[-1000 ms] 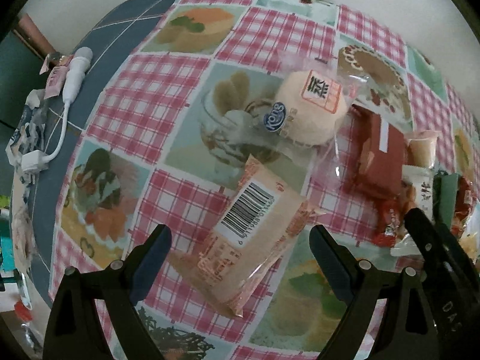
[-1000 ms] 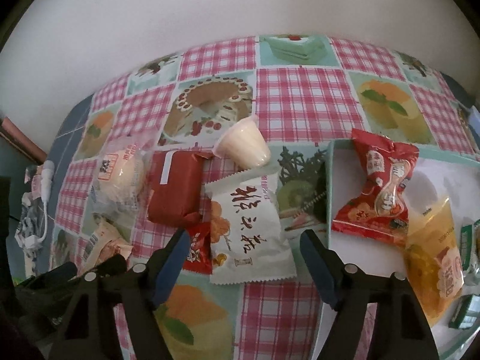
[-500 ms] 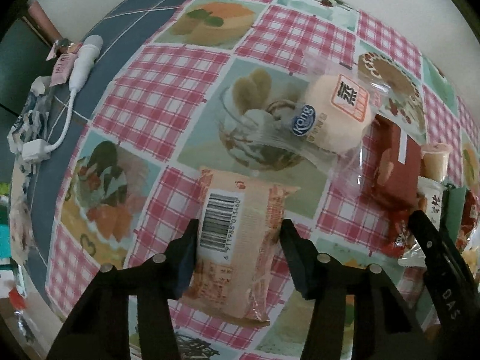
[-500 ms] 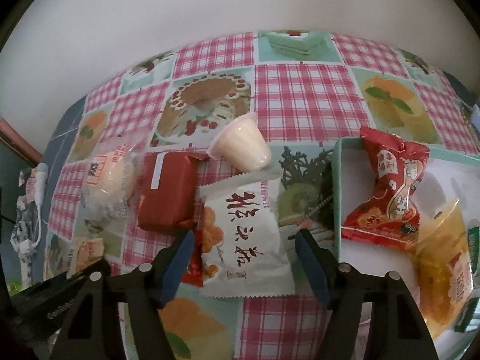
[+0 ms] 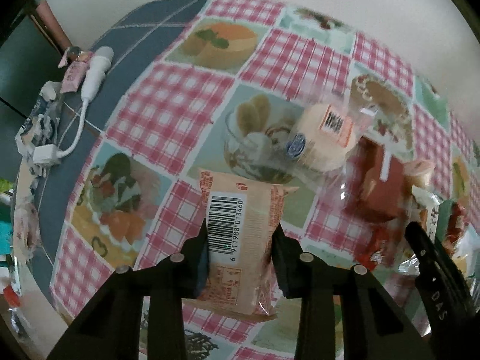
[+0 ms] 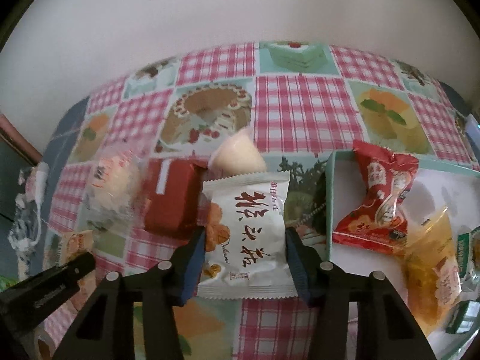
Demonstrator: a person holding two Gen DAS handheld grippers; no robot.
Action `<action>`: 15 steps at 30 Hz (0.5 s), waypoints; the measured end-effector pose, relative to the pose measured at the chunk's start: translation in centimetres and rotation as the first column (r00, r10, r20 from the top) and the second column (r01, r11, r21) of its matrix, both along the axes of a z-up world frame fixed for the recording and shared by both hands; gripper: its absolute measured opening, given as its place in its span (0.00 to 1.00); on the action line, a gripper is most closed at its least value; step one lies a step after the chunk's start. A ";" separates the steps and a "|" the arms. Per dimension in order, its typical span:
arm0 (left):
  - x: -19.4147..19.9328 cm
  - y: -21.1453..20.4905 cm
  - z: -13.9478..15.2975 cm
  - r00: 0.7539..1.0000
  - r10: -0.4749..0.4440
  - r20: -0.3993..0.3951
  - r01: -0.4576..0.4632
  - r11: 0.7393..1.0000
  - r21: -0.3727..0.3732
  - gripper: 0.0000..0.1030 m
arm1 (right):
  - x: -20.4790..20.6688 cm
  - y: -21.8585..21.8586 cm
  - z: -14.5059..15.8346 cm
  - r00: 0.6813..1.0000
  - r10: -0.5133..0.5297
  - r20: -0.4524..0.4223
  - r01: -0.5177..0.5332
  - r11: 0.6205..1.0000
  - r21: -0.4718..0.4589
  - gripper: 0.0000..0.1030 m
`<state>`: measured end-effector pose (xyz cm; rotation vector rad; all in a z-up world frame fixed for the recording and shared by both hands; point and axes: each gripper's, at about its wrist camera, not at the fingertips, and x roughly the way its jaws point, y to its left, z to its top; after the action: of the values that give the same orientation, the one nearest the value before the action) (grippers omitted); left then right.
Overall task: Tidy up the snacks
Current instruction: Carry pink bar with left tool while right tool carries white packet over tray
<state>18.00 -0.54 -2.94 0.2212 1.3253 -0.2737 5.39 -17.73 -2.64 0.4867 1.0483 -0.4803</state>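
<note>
Now the left tool (image 5: 240, 240) pinches the peach barcode packet (image 5: 238, 234); the right tool (image 6: 245, 258) clamps the white snack pouch (image 6: 249, 234), red box (image 6: 172, 198) at ten o'clock.

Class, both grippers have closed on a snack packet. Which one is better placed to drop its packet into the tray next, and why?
Probably the right gripper: its white packet sits just beside the teal tray. The left gripper holds the peach packet farther off, with other snacks between.

2 claws (image 5: 240, 237), 1 tray (image 6: 330, 186)
</note>
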 end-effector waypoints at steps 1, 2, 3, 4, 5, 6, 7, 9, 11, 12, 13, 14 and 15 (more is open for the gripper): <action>0.0 0.0 0.4 1.000 0.000 0.007 0.000 1.000 -0.004 0.36 | -0.1 0.0 0.4 1.000 0.003 0.005 -0.003 1.000 0.003 0.53; -0.1 0.1 1.1 1.000 0.002 0.018 -0.002 1.000 -0.011 0.36 | -0.1 0.0 0.9 1.000 0.007 0.010 -0.007 1.000 0.002 0.53; -0.3 0.0 1.6 1.000 0.004 0.027 -0.004 1.000 -0.018 0.36 | -0.2 0.1 1.2 1.000 0.008 0.016 -0.008 1.000 0.002 0.53; -0.3 -0.1 2.5 0.999 0.007 0.041 -0.005 1.000 -0.030 0.36 | -0.4 0.0 1.7 1.000 0.007 0.027 -0.007 1.000 0.008 0.53; -0.4 -0.1 3.0 0.999 0.008 0.048 -0.006 0.999 -0.037 0.36 | -0.5 0.0 2.0 0.999 0.005 0.033 -0.005 1.000 0.012 0.53; -0.5 -0.1 3.7 0.998 0.009 0.060 -0.006 0.999 -0.043 0.36 | -0.8 -0.1 2.7 0.999 0.000 0.045 -0.001 1.000 0.016 0.53; -0.8 -0.2 4.4 0.997 0.009 0.075 -0.005 0.999 -0.048 0.36 | -1.0 -0.2 3.1 0.999 -0.002 0.051 0.002 1.000 0.014 0.53; -1.4 -0.5 5.8 0.994 0.005 0.108 0.001 0.998 -0.057 0.36 | -1.5 -0.3 4.1 0.998 -0.006 0.060 0.006 1.000 0.008 0.53; -2.1 -1.2 6.8 0.992 -0.001 0.127 0.010 0.998 -0.067 0.36 | -2.0 -0.5 5.0 0.998 -0.014 0.064 0.014 1.000 0.008 0.53; -2.6 -1.7 7.3 0.991 -0.007 0.135 0.017 0.997 -0.071 0.36 | -2.3 -0.6 5.2 0.998 -0.021 0.061 0.020 1.000 0.007 0.53; -2.7 -1.9 7.4 0.990 -0.013 0.139 0.024 0.997 -0.073 0.36 | -2.5 -0.7 5.4 0.998 -0.026 0.056 0.026 1.000 0.006 0.53; -3.1 -2.3 7.7 0.990 -0.023 0.141 0.034 0.997 -0.075 0.36 | -2.8 -0.8 5.6 0.998 -0.034 0.049 0.033 0.999 0.005 0.53; -3.3 -2.5 7.8 0.990 -0.031 0.141 0.042 0.996 -0.077 0.36 | -2.9 -0.9 5.7 0.998 -0.038 0.045 0.037 0.999 0.006 0.53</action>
<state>14.67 -3.05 4.87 0.1937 1.1705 -0.3358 2.50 -18.66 3.09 0.5201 0.9982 -0.4979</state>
